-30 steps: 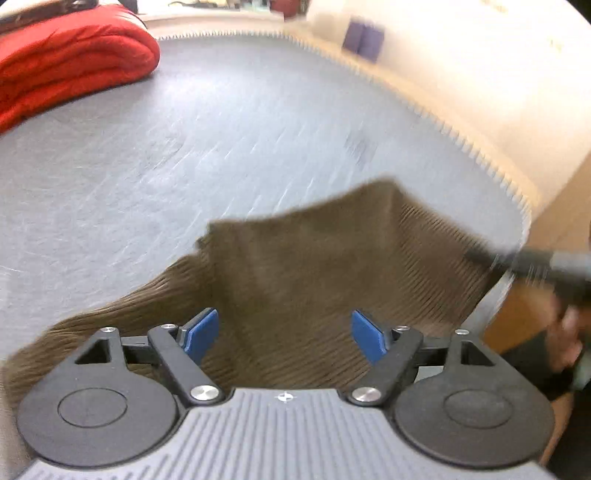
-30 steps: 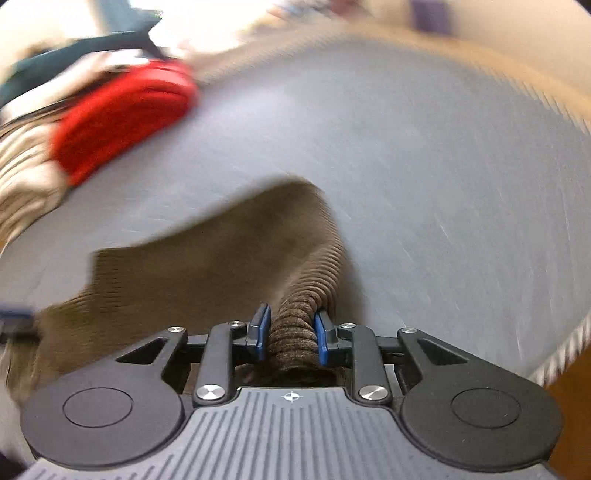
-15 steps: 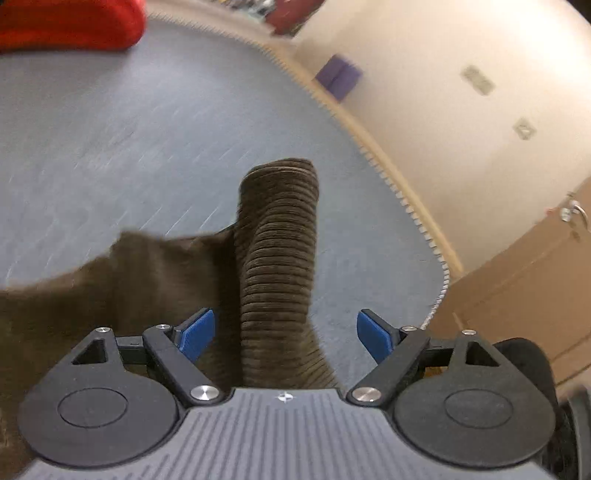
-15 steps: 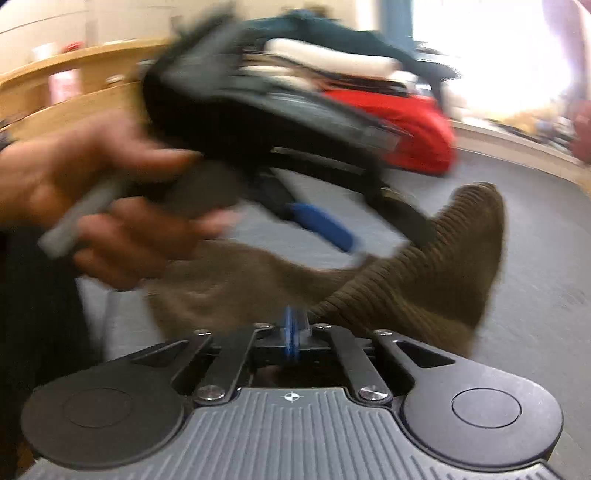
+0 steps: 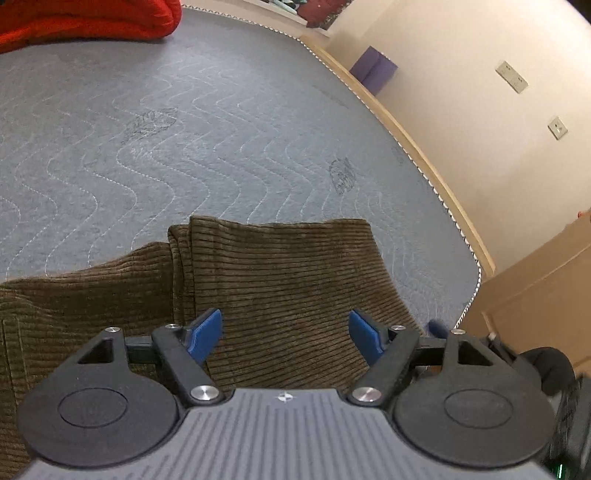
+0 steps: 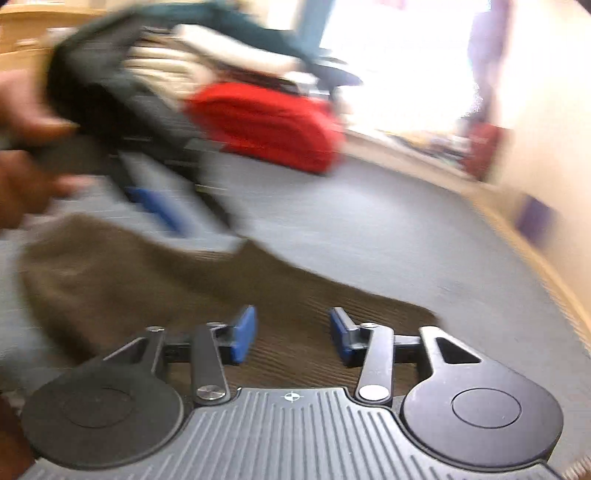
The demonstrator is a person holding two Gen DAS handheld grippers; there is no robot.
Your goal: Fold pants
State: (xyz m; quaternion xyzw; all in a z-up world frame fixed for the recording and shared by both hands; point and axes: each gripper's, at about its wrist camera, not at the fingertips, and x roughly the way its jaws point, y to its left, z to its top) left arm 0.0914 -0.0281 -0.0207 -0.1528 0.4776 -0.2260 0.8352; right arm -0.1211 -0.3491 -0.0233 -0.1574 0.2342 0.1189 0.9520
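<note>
Left gripper (image 5: pixel 285 336): my fingers stand wide apart, with nothing between the blue pads (image 5: pixel 204 335); they hover just over the pants. In the right wrist view it shows as a dark blur (image 6: pixel 122 122) in my hand (image 6: pixel 22 147), above the far end of the pants.
Right gripper (image 6: pixel 292 334): fingers apart, nothing held, low over the pants.
Pants (image 5: pixel 266 295): brown corduroy, lying on the bed near its right edge, one layer folded over another; the folded edge runs across in front of my left gripper, and a lower layer spreads out to the left.
Bed (image 5: pixel 184 129): grey quilted cover with wavy stitching.
Red bundle (image 5: pixel 85 18): at the far left of the bed, well apart from the pants.
Right wrist view: blurred, so fine detail is lost.
</note>
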